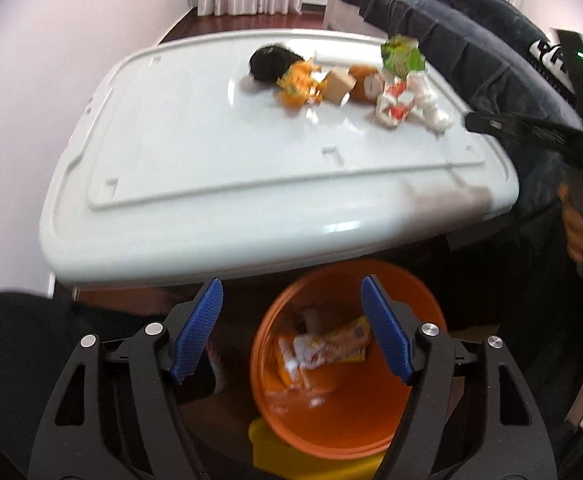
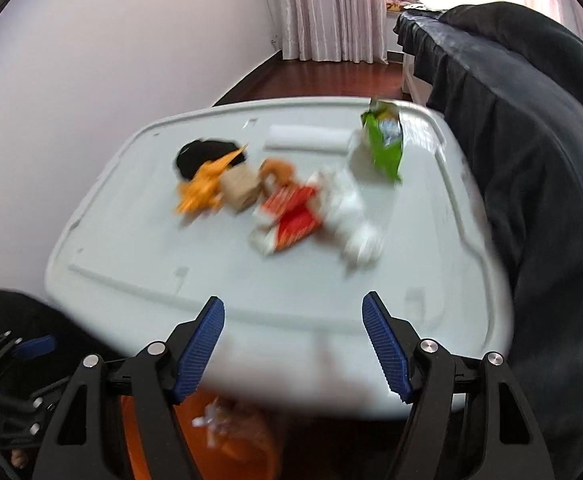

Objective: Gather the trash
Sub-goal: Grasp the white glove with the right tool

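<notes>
Both hand-held grippers are held spread and empty, the left hand-held gripper point(image 1: 291, 328) above the orange bucket point(image 1: 347, 412), the right hand-held gripper point(image 2: 293, 346) over the worktop point(image 2: 251, 292).

Glossy white plastic lid point(image 1: 211, 184), smooth orange plastic bucket point(image 1: 331, 416), ribbed blue pads point(image 1: 201, 330)

Orange bucket point(image 1: 343, 412), white table point(image 1: 195, 152), green wrapper point(image 1: 401, 54), blue ribbed pads point(image 1: 199, 332)

Your left wrist view looks steeply down, close above the orange bucket point(image 1: 343, 368), with the white worktop point(image 1: 219, 152) beyond. Your right wrist view faces down across that worktop point(image 2: 251, 292). Both share its litter pile point(image 1: 343, 80) point(image 2: 279, 204).
</notes>
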`<state>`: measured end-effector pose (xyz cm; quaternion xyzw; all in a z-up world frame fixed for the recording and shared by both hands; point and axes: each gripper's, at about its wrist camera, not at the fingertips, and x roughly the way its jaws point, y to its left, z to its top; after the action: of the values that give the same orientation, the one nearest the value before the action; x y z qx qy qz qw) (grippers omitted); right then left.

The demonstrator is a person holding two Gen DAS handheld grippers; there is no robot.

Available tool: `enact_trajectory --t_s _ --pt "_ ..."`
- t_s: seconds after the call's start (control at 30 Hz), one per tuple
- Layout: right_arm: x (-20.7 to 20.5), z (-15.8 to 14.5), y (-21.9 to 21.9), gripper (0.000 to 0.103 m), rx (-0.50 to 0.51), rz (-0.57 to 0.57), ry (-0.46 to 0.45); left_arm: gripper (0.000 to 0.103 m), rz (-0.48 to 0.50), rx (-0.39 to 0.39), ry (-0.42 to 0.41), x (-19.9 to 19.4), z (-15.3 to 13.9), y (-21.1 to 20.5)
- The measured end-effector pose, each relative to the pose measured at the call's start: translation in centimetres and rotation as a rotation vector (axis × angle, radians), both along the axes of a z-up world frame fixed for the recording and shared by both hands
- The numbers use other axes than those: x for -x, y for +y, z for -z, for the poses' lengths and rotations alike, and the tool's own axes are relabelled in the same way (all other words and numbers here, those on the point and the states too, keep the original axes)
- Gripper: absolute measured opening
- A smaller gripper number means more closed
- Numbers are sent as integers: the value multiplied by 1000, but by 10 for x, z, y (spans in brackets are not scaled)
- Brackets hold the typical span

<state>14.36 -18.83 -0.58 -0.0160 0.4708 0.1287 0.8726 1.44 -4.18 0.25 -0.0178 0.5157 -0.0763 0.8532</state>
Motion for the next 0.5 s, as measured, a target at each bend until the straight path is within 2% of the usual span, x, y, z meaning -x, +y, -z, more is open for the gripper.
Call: enact_trajectory --t_s 0.13,0.2,0.37,0.43,0.47,0.5 --pt "-46 14 1 70 62 -31 34 70 7 19 -23 -21 -2 -8" --pt "-62 25 3 70 59 -38 71 70 14 29 -27 -25 -1 -11" --pt "-84 44 7 68 93 -44 103 71 44 46 -21 -30 6 -20" --pt "-91 51 7 62 95 -36 124 70 54 47 -12 -30 11 -22" --pt "-92 54 7 52 90 -35 133 71 55 44 -8 -30 13 -23" --pt "-95 57 6 35 79 -33 149 71 54 43 -2 -30 15 -23"
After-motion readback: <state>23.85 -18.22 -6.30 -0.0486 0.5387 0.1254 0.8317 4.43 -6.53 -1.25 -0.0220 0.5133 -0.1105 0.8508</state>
